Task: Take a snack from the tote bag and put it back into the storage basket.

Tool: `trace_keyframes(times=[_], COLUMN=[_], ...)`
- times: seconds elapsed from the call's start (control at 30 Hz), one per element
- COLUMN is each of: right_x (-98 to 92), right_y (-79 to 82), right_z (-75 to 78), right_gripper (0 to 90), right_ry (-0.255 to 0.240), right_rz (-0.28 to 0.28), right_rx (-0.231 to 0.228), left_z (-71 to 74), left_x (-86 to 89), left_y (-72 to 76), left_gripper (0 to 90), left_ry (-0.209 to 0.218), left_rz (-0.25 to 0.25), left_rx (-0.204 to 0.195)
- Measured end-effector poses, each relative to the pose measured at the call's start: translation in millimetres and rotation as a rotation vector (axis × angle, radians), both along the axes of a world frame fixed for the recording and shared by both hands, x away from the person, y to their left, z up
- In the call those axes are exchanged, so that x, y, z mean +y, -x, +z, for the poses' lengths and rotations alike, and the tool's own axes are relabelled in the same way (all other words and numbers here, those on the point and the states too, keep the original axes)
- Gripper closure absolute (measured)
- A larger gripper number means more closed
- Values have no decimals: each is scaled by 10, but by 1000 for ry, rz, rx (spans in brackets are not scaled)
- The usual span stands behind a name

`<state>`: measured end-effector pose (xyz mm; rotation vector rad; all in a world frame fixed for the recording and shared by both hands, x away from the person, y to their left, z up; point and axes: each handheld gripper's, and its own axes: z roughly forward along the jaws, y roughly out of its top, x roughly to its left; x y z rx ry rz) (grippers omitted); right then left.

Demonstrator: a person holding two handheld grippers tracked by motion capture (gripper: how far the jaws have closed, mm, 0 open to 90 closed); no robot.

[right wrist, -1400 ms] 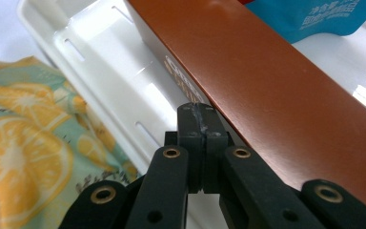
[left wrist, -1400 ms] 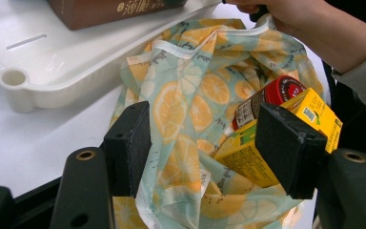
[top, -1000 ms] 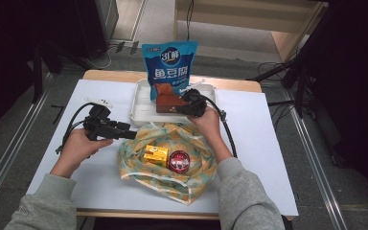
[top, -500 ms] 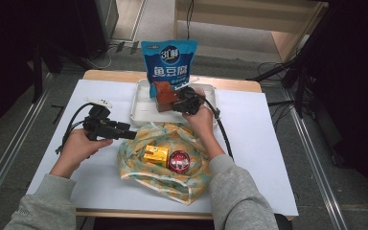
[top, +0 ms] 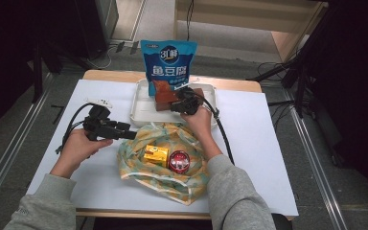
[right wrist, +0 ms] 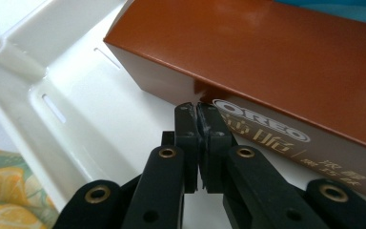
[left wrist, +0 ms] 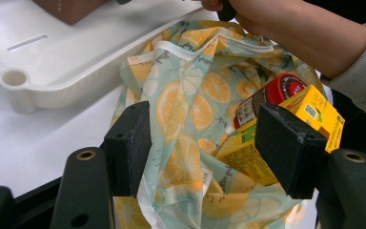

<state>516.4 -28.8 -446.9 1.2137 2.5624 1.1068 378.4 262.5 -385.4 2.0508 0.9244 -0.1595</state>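
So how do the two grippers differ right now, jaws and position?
The left gripper has its jaws wide open around the edge of the orange-print bag; the right gripper has its jaws shut, empty, tips at the brown Oreo box. Left sits over the table beside the bag, right is inside the white tray. Both are black and hand-held.
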Motion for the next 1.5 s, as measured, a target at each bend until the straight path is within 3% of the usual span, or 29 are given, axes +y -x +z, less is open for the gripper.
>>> trace_keyframes(times=[0.53,0.67,0.77,0.93,1.17,1.5], right_x=[-118,-146,-170,-213,-282,-395], right_y=[93,132,157,252,401,561], right_z=[233,299,341,415,435,458], right_gripper=[804,730,624,549,508,481], right_ry=[-63,-68,-85,-109,-93,-115], right_rz=[41,54,65,81,100,112], right_rx=[-18,-22,-13,-30,-37,-41], left_z=[5,6,8,20,13,17], left_x=[-5,-6,-3,7,-4,-14], left_y=[4,9,13,15,13,25], left_gripper=[374,374,374,374,374,376], left_ry=[-6,-6,-2,-2,-6,-5], left_rz=[-2,0,3,9,4,4], left_rx=[-4,-6,-9,-24,-24,-29])
